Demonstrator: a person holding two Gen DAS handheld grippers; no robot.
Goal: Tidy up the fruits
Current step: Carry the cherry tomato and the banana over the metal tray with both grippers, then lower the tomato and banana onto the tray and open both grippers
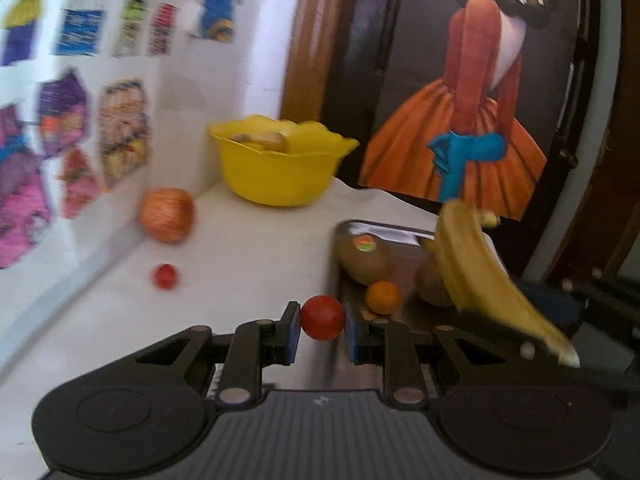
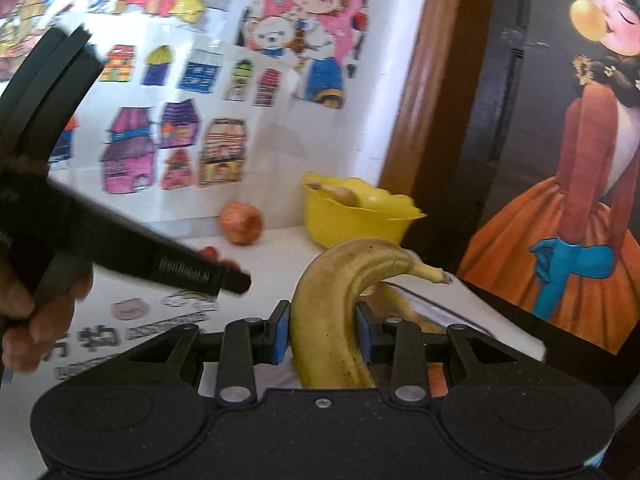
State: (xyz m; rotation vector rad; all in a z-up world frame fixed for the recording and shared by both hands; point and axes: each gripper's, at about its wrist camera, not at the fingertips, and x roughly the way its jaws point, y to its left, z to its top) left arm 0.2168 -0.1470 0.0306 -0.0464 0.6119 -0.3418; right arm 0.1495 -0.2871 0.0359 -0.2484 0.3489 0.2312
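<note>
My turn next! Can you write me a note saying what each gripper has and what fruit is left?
Left gripper: shut on a small red tomato.
Right gripper: shut on a banana, lifted off the tray.
Yellow bowl at the back: already holds something pale, too blurred to name.
On the white table: apple, another small red fruit.
On the dark tray: two kiwis, a small orange fruit.
Left: probably put the held fruit away, then the rest.

You face a white wall covered in coloured house drawings, a brown door frame, and a poster of an orange-skirted figure.
</note>
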